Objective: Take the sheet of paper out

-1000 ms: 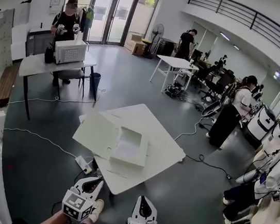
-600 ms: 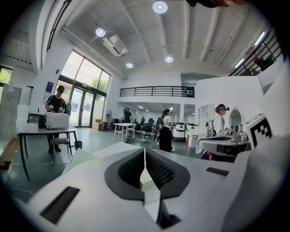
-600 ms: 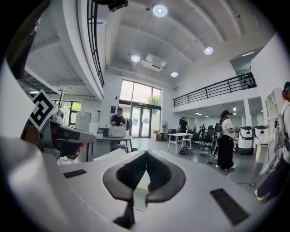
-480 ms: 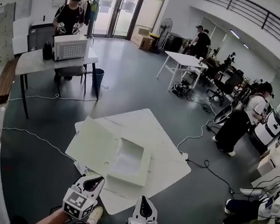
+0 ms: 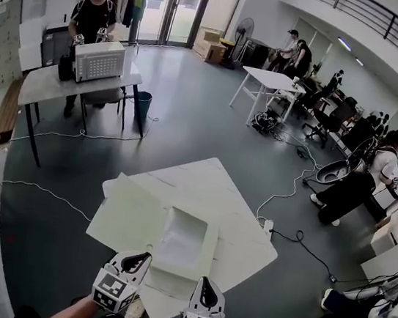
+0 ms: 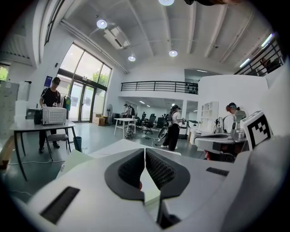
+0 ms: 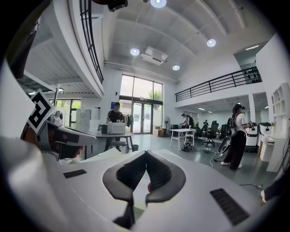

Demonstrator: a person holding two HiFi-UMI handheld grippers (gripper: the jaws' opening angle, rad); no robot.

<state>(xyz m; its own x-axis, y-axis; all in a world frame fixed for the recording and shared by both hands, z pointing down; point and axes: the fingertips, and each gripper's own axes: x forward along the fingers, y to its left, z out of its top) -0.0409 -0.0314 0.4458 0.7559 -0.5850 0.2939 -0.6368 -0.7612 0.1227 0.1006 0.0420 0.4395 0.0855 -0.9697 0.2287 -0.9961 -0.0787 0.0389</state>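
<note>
Grey hall floor lies around a white table (image 5: 213, 186) just ahead. On its left part the lid (image 5: 127, 218) of an open box lies flat. The left gripper (image 5: 141, 257) hovers near it, jaws pressed together on nothing. The tray (image 5: 209, 252) beside the lid seems to hold the sheet of paper (image 5: 181, 239). The right gripper (image 5: 204, 282) is closed and empty too. Closed jaws would only push or crumple the thin sheet, and it may slip from the pads.

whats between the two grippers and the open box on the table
Nothing but bare white table top, seen in the head view. The left gripper and right gripper, both shut, hang close to the near edge of the open box.
</note>
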